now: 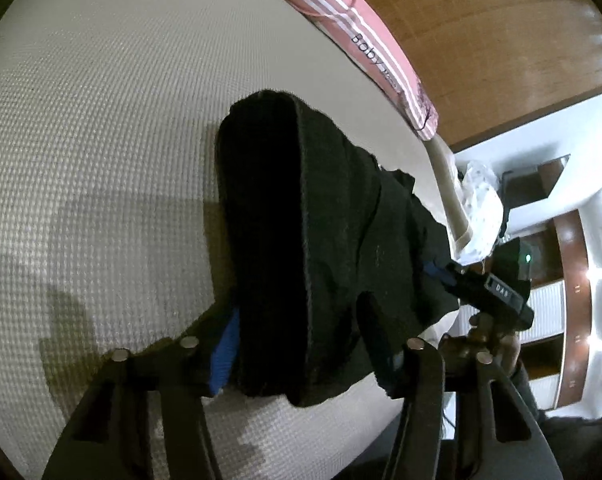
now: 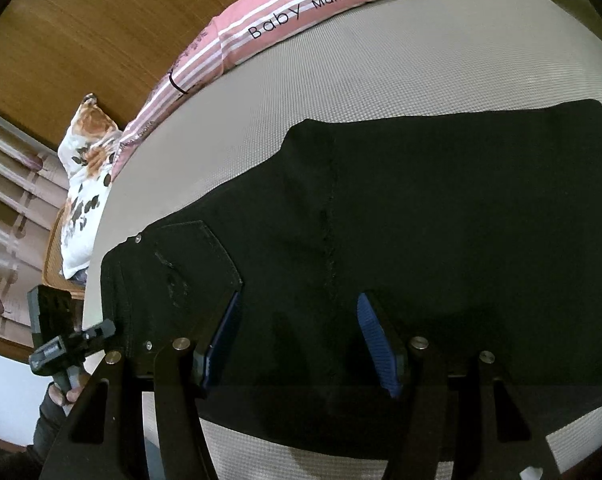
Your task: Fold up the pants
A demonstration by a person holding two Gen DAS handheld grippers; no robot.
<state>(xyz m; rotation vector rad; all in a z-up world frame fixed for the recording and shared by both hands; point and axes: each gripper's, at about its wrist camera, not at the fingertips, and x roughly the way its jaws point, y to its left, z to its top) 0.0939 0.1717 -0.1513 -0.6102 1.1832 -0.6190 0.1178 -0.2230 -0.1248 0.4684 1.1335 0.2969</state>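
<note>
Black pants (image 2: 421, 220) lie folded lengthwise on the cream bed (image 2: 381, 80), back pocket (image 2: 197, 256) up. My right gripper (image 2: 301, 340) stands open over their near edge. Its blue pads (image 2: 375, 344) are apart and flat cloth shows between them. My left gripper (image 1: 303, 348) is open at the waist end of the pants (image 1: 301, 220). A thick fold of cloth fills the gap, its left blue pad (image 1: 225, 356) sits against the cloth, and the right finger lies over it. Each view shows the other gripper: the right gripper (image 1: 485, 288) and the left gripper (image 2: 61, 340) in a hand.
A pink striped pillow (image 2: 301, 12) runs along the far edge of the bed against a wooden headboard (image 2: 81, 20). A flowered cushion (image 2: 85, 168) sits off the bed's left corner. White bags (image 1: 481, 208) lie beside the bed. Bare bedding (image 1: 101, 140) spreads left of the pants.
</note>
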